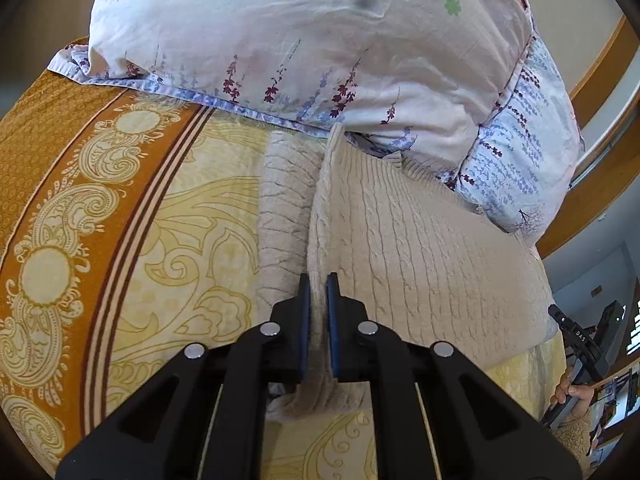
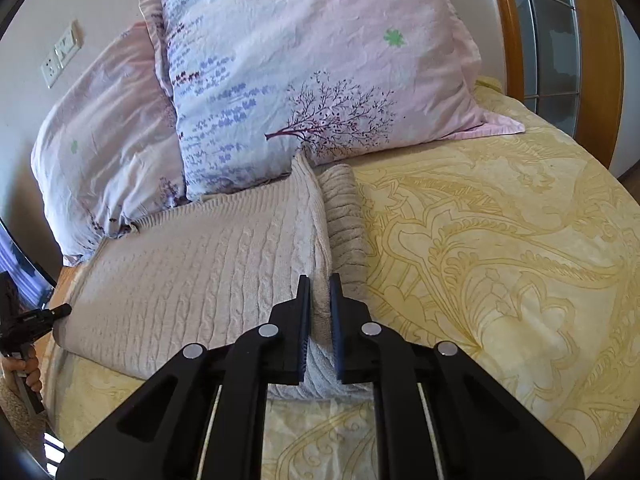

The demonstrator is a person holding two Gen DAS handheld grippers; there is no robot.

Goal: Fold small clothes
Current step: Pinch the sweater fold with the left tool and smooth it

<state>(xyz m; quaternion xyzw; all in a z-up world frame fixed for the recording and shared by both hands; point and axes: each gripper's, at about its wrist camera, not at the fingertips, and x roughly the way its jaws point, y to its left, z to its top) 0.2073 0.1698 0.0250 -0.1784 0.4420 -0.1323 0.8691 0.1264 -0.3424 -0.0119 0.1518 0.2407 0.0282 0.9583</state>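
A beige cable-knit sweater [image 1: 408, 248] lies on the bed, its far end against the pillows. It also shows in the right wrist view [image 2: 208, 272]. My left gripper [image 1: 319, 286] is shut on a raised fold at the sweater's left side, next to a ribbed sleeve [image 1: 284, 216]. My right gripper [image 2: 320, 286] is shut on a raised fold at the sweater's right side, next to the other ribbed sleeve [image 2: 344, 216]. Each gripper shows at the edge of the other's view, held by a hand.
Floral pillows [image 1: 304, 40] lie at the head of the bed, also in the right wrist view [image 2: 304, 80]. The bedspread [image 2: 500, 260] is yellow with an orange border [image 1: 60, 168]. A wooden frame [image 2: 508, 40] stands at the right.
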